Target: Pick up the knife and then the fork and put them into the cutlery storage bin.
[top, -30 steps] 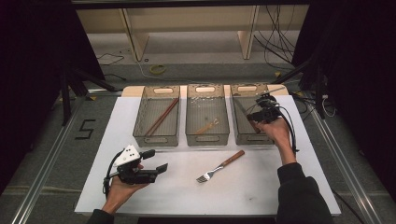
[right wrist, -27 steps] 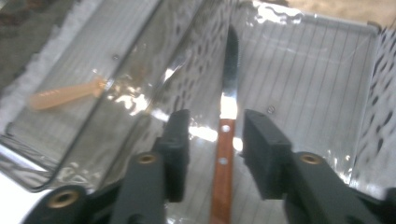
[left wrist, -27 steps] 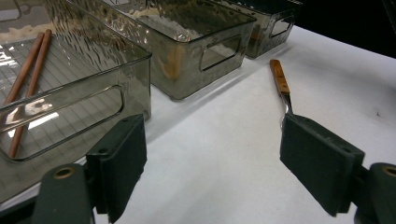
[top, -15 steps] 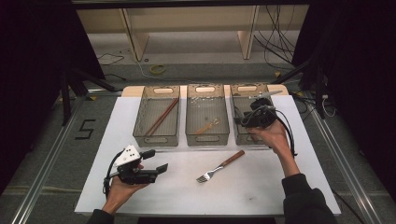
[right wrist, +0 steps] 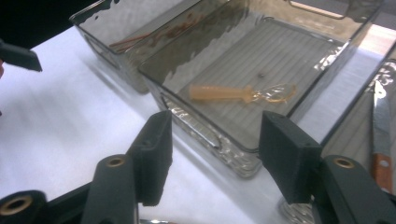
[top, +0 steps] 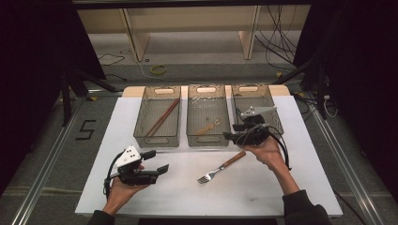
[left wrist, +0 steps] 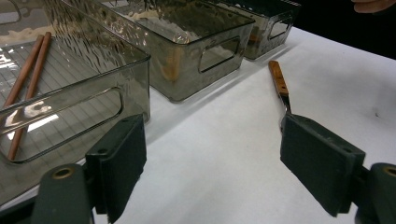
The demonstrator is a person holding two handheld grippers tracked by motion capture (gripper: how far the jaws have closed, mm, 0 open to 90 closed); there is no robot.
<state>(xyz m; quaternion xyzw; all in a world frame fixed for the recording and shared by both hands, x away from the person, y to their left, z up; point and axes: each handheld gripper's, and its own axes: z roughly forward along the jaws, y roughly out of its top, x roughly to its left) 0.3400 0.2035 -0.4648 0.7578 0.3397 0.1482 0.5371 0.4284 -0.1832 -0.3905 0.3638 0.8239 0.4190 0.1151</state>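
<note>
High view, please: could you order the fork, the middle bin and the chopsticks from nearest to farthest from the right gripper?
From the right gripper:
1. Middle bin, right beside it, on its left.
2. Fork, on the white mat just below.
3. Chopsticks, in the left bin.

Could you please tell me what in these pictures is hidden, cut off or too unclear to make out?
- Fork tines: in the left gripper view, hidden behind that gripper's jaw; there its handle shows.
- Knife in the right bin: cut off by the right gripper view's edge and a jaw; in the high view the right gripper covers it.
- Pale utensil in the middle bin: its clear head is too faint to identify.
</note>
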